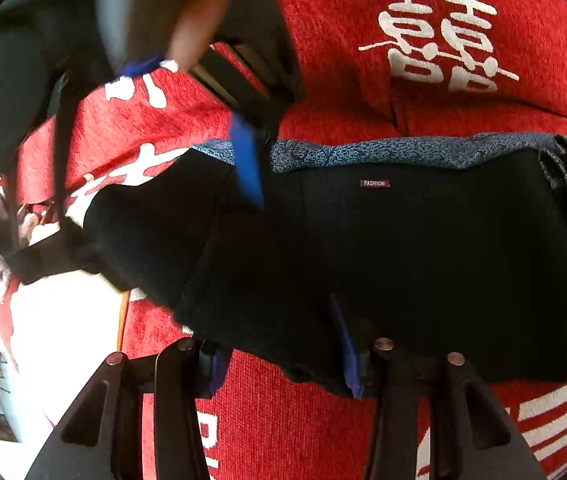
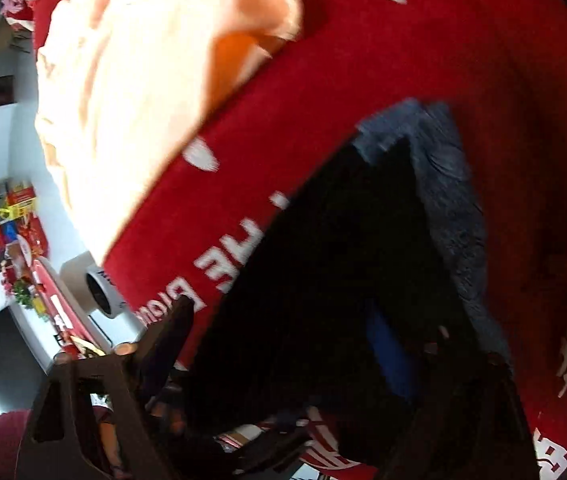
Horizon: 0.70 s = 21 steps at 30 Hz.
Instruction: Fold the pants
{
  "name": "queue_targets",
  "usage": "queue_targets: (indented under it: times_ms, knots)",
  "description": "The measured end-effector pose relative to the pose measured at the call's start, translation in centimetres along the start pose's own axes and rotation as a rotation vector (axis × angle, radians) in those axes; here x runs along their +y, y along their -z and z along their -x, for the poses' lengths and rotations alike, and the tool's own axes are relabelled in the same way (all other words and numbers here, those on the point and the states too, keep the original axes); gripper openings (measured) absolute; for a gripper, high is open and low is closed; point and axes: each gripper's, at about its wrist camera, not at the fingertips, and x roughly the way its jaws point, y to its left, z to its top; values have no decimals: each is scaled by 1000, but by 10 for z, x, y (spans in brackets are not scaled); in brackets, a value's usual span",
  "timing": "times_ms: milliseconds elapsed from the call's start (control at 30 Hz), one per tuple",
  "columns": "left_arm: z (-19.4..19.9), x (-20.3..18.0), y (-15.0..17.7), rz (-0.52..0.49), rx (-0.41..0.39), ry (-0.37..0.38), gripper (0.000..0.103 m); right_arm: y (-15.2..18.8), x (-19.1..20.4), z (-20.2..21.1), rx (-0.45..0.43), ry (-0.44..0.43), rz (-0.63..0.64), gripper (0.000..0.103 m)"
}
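A red cloth (image 1: 323,80) with large white characters covers the surface. At its edge a pale, brightly lit floor (image 1: 63,328) shows. In the right wrist view a white wall (image 2: 23,152) stands beyond, with a shelf of red and yellow decorations (image 2: 23,280), blurred.

- A red chenille cover (image 1: 323,60) with white characters and lettering carries everything.
- Black pants (image 1: 403,248) lie directly on it, the blue patterned waistband lining (image 1: 383,150) showing along their far edge.
- A pale peach cloth (image 2: 123,100) lies on the cover too.
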Motion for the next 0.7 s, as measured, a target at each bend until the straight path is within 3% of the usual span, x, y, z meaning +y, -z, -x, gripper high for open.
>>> queue_targets:
  times_ms: [33, 67, 133, 433, 567, 600, 700]
  knots:
    - [1, 1, -1, 5, 3, 12, 46, 4, -6, 2, -14, -29, -11, 34]
    - [4, -1, -2, 3, -6, 17, 46, 9, -14, 7, -36, -64, -27, 25]
    - [11, -4, -6, -11, -28, 26, 46, 20, -24, 17, -91, -106, -44, 21]
    - [60, -19, -27, 20, -97, 121, 46, 110, -81, 54, -336, -355, -154, 20]
    - [88, -37, -36, 8, -135, 153, 47, 170, -112, 65, -464, -495, -230, 20]
    - [95, -42, -39, 6, -142, 165, 47, 173, -120, 70, -483, -512, -239, 20]
    - [119, -66, -50, -11, -166, 205, 47, 223, -144, 80, -577, -571, -275, 20]
